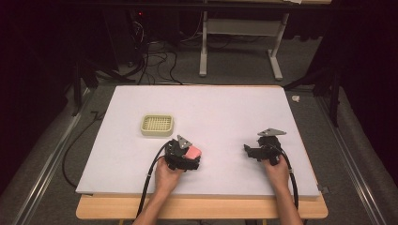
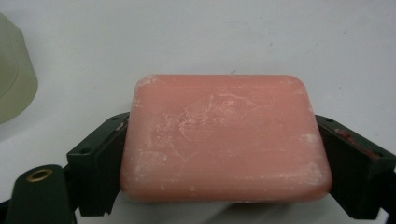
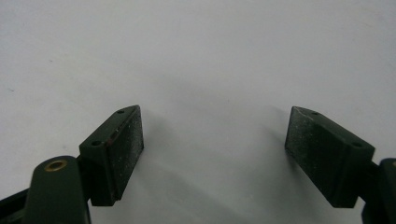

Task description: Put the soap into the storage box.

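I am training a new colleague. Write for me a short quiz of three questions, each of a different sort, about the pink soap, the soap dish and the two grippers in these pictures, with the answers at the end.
1. True or false: the soap already lies in the soap dish.
2. Which gripper has nothing between its jaws? A) left gripper B) right gripper C) both
3. Fill in the missing word: seen from the person's side in the high view, the soap dish stands farther away and to the ____ of the left gripper.

Key
1. False: the soap sits between the left gripper's jaws, apart from the dish.
2. B: its jaws stand wide apart over the bare table.
3. left
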A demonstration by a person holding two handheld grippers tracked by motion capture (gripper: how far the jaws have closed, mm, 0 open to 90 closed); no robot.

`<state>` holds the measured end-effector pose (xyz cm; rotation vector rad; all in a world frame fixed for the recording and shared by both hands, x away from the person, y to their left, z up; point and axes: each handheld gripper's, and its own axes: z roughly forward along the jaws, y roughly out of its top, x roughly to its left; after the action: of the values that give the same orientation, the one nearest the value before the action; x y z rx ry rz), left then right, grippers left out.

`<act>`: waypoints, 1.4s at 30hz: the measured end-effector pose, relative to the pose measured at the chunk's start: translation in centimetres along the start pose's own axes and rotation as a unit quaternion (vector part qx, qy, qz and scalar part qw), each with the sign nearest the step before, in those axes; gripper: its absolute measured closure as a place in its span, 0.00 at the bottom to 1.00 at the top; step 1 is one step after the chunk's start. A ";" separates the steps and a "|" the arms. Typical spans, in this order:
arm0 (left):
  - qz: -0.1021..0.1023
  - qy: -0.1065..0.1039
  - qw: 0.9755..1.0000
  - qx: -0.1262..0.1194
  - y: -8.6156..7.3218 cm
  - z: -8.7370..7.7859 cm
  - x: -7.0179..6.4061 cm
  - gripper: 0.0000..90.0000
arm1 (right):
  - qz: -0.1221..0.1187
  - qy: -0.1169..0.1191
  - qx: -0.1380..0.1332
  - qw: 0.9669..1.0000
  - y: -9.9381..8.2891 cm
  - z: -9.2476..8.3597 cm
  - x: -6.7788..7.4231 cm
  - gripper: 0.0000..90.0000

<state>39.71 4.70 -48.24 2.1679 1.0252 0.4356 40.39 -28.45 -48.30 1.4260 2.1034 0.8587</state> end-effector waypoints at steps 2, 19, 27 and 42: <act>0.001 0.000 1.000 -0.001 0.0 -0.1 0.0 0.15 | 0.001 0.000 0.000 1.000 0.0 0.0 0.0 0.22; 0.005 -0.005 1.000 -0.018 0.1 -1.5 0.1 0.15 | -0.001 0.000 0.000 1.000 0.0 0.0 0.0 0.22; 0.002 -0.004 1.000 -0.025 0.0 -2.4 0.6 0.15 | 0.000 0.000 0.001 1.000 0.0 0.0 0.0 0.22; -0.016 -0.005 0.999 -0.041 -0.5 -4.0 2.2 0.15 | 0.001 0.000 0.001 1.000 0.0 0.0 0.0 0.22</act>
<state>38.58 8.38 -45.76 2.0755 1.0175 0.4439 40.37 -28.43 -48.30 1.4288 2.1035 0.8582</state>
